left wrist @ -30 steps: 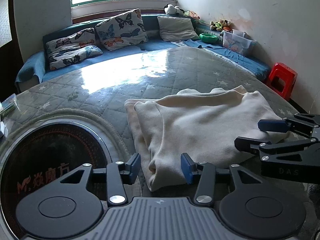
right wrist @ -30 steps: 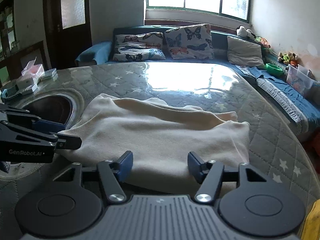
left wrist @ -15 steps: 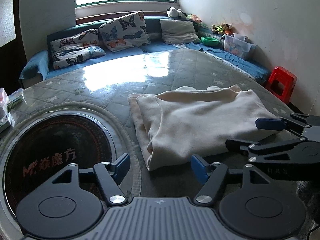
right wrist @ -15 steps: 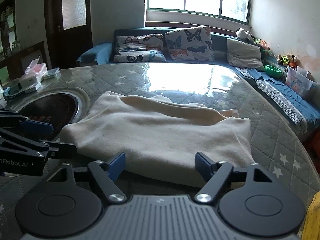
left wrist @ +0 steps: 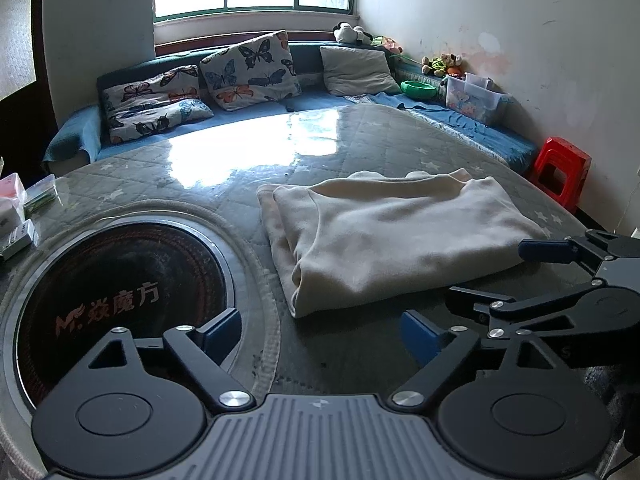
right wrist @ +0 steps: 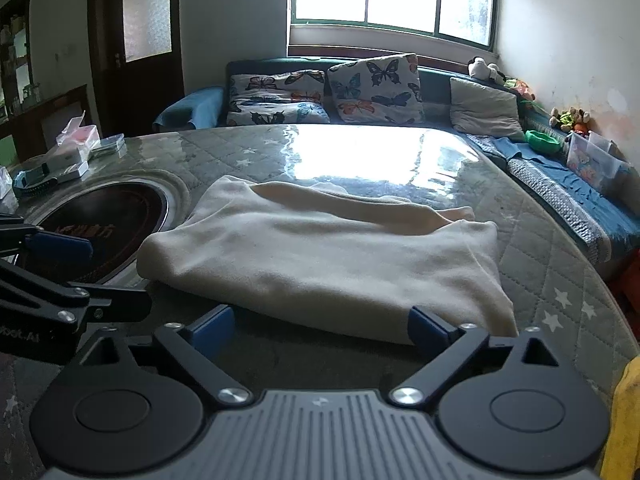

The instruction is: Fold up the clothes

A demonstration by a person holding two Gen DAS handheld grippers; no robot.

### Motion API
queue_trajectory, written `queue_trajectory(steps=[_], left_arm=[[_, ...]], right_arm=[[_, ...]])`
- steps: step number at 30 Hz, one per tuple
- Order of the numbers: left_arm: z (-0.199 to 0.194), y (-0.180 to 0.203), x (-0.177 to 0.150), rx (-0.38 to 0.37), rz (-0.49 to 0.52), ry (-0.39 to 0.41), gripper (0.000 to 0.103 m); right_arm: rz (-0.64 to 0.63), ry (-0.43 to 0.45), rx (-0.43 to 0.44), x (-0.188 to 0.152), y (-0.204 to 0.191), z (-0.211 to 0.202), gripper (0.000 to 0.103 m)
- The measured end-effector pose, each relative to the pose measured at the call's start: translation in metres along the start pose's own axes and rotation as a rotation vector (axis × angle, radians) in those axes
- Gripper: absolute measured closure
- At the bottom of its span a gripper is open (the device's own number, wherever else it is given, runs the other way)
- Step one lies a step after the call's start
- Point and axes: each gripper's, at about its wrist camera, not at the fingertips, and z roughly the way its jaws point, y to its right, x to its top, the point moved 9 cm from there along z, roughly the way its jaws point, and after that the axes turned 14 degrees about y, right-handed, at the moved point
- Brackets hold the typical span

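Observation:
A cream garment (left wrist: 396, 236) lies folded in a flat rectangle on the quilted round table (left wrist: 320, 148); it also shows in the right wrist view (right wrist: 332, 256). My left gripper (left wrist: 320, 334) is open and empty, a short way in front of the garment's near left corner. My right gripper (right wrist: 320, 330) is open and empty, just before the garment's near edge. The right gripper shows at the right of the left wrist view (left wrist: 520, 276). The left gripper shows at the left of the right wrist view (right wrist: 92, 276).
A round black hotplate (left wrist: 116, 292) is set into the table at the left. Small boxes (right wrist: 72, 152) sit at the table's far left edge. A blue sofa with butterfly pillows (left wrist: 248, 70) runs behind. A red stool (left wrist: 562, 170) stands at the right.
Both grippers have opened wider and drawn back from the garment toward the table's near edge. The garment lies still, folded as before.

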Motion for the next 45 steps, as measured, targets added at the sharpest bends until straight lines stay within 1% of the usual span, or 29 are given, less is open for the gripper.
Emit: queue_trajectory(steps=[5, 11, 15, 31, 41, 45], left_arm=[[-0.007, -0.002, -0.004, 0.009, -0.005, 0.005, 0.008], [-0.016, -0.003, -0.009, 0.022, 0.002, 0.015, 0.005], [-0.023, -0.003, -0.013, 0.023, 0.001, 0.025, 0.001], [-0.041, -0.02, -0.033, 0.089, -0.03, 0.035, 0.0], [-0.047, -0.018, -0.037, 0.087, -0.038, 0.039, 0.0], [-0.049, -0.011, -0.037, 0.082, -0.022, 0.044, 0.0]], right_arm=[[-0.006, 0.004, -0.016, -0.002, -0.003, -0.005, 0.0], [-0.004, 0.004, -0.015, -0.007, -0.006, -0.01, 0.0], [-0.003, 0.001, -0.017, -0.01, -0.009, -0.012, 0.0], [-0.003, -0.001, -0.006, -0.02, -0.026, -0.016, 0.0], [0.0, 0.007, -0.004, -0.021, -0.032, -0.021, 0.0], [0.003, 0.009, -0.006, -0.022, -0.032, -0.022, 0.0]])
